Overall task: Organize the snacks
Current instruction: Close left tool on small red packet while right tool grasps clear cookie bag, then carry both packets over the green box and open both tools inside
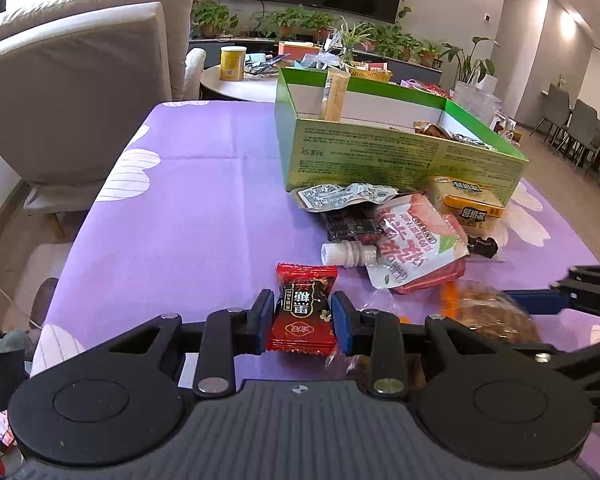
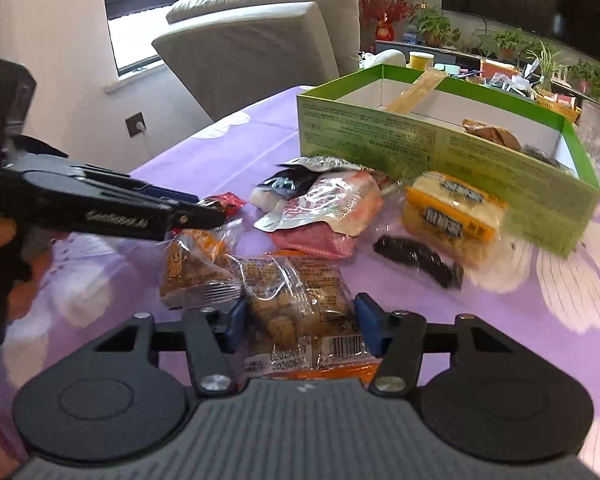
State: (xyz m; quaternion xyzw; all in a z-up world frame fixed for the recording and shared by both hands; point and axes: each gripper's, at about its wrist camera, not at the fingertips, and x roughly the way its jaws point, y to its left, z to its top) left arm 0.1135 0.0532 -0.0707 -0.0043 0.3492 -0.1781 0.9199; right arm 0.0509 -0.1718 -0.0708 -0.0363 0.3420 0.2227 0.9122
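Between the blue pads of the left gripper [image 1: 302,316], low in the centre of the left wrist frame, sits a small red-and-black foil candy sachet [image 1: 303,312]; the jaws stand narrow and pinch its middle, so it is held. It looks light and crinkly, its sealed ends flimsy, so the padded middle seems the sound place to grip, and a firm squeeze should not hurt it.

Low in the right wrist frame, a clear plastic packet of brown pastries [image 2: 300,312] lies between the pads of the right gripper [image 2: 300,320], whose jaws stand wide. Whether they already press its sides cannot be told. That packet looks puffy, slippery and crushable, so a gentle hold across its width seems wise.

Further up lie a pink spouted drink pouch [image 1: 414,240], a yellow wrapped cake [image 2: 454,210] and a dark twisted sweet [image 2: 418,260] on the purple flowered tablecloth [image 1: 188,200]. Behind them stands the open green cardboard box [image 1: 364,156].
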